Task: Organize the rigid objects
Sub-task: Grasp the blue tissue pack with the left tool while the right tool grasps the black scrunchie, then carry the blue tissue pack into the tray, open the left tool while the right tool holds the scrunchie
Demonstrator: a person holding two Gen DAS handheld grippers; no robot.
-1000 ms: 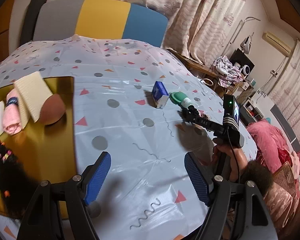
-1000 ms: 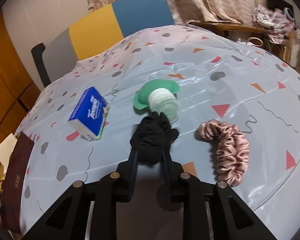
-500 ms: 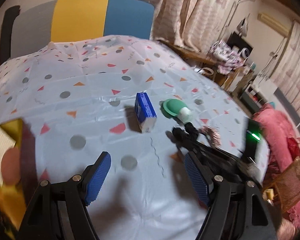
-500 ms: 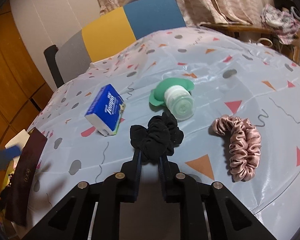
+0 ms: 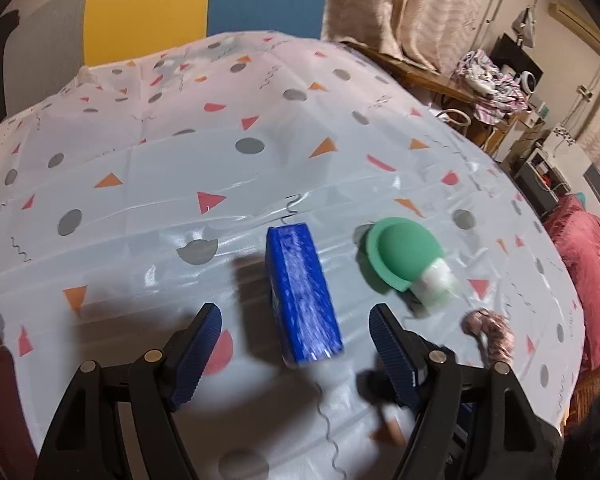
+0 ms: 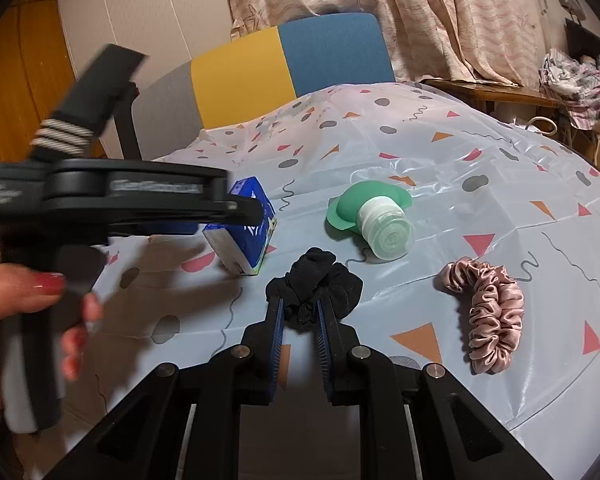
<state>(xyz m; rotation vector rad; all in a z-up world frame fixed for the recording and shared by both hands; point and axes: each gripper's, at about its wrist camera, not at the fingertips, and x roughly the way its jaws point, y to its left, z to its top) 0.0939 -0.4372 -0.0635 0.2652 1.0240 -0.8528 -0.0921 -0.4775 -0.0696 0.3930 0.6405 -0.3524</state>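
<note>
— Where's the blue box (image 5: 303, 292)?
— Centre of the left view, on the counter (image 5: 260, 152), between the left gripper (image 5: 296, 344)'s spread jaws. Light, stiff card; take its long flat sides.
— The right gripper (image 6: 299, 316)?
— Pinching a soft black scrunchie (image 6: 316, 280).

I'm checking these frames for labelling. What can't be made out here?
- Blue box: print smeared by motion blur in the left wrist view; in the right wrist view the left hand-held gripper covers part of it.
- Pink scrunchie: blurred in the left wrist view.
- Black scrunchie: its pinched part is hidden between the right hand-held gripper fingers.
</note>
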